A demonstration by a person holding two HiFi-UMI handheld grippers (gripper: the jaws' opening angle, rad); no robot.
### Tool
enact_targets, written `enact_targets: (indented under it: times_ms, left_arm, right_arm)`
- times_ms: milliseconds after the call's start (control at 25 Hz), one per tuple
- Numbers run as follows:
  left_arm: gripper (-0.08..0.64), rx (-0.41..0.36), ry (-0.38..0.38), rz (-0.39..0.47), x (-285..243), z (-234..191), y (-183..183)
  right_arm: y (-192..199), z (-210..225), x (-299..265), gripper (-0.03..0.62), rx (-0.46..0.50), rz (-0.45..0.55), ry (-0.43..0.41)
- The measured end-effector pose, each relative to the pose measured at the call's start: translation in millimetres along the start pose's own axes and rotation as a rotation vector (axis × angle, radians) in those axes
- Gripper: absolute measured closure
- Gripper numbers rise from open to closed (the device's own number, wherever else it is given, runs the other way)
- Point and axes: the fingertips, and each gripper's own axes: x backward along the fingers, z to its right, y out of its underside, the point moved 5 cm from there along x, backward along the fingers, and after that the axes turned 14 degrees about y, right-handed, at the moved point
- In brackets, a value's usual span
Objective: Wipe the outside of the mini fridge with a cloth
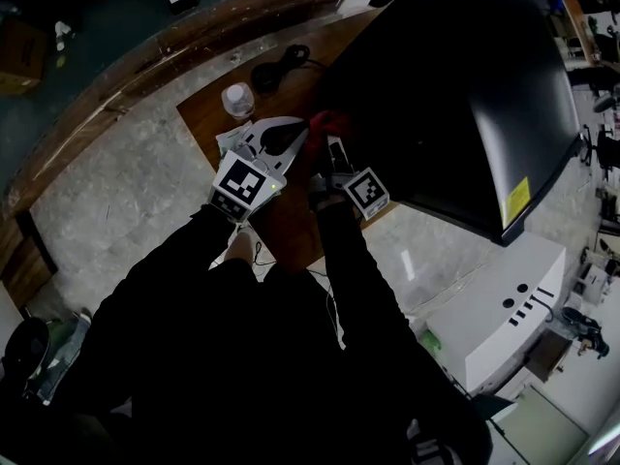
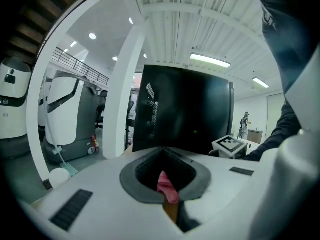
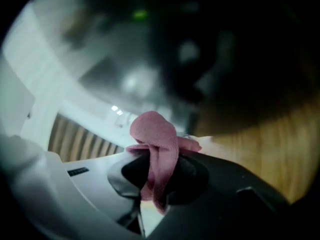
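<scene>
Wood table (image 1: 208, 114) bearing black fridge (image 1: 465, 95): grips bunched pink cloth (image 3: 152, 131) in clamped right gripper (image 3: 159, 156), pinches a strand in closed left gripper (image 2: 161, 151) too (seemingly), cloth just beside fridge's near corner; wiping judged barely begun, nearly every face left.

Both arms reach forward, grippers side by side. The left gripper (image 1: 294, 137) is closed. The right gripper (image 1: 331, 145) clamps the cloth (image 3: 153, 130).
</scene>
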Motion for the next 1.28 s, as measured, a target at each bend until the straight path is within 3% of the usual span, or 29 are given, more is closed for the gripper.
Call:
enact_targets:
  times_ms: [280, 440, 560, 840, 1080, 1280]
  left_arm:
    - [0.558, -0.001, 0.19, 0.14, 41.1, 87.7, -71.7]
    - [0.558, -0.027, 0.32, 0.207, 28.1, 132.0, -122.5]
    - [0.558, -0.046, 0.379, 0.219, 11.9, 159.8, -152.0]
    - [0.558, -0.139, 0.43, 0.234, -29.7, 189.8, -193.2]
    - [0.558, -0.122, 0.407, 0.178, -58.9, 190.9, -179.2]
    - [0.558, -0.125, 0.374, 0.124, -84.0, 184.2, -146.4]
  right_arm:
    - [-28.7, -95.9, 161.3, 0.509, 0.205, 0.141, -0.174]
    - [-68.4, -133.9, 219.6, 0.509, 0.242, 0.269, -0.226]
    - [-96.3, -148.2, 243.7, 0.509, 0.202, 0.31, -0.245]
    - [-150.1, -124.7, 263.1, 0.509, -0.051, 0.321, -0.231]
    - [-155.5, -111.9, 256.4, 0.509, -0.141, 0.261, -0.269]
    - [-151.3, -79.8, 239.6, 0.509, -0.175, 0.208, -0.234]
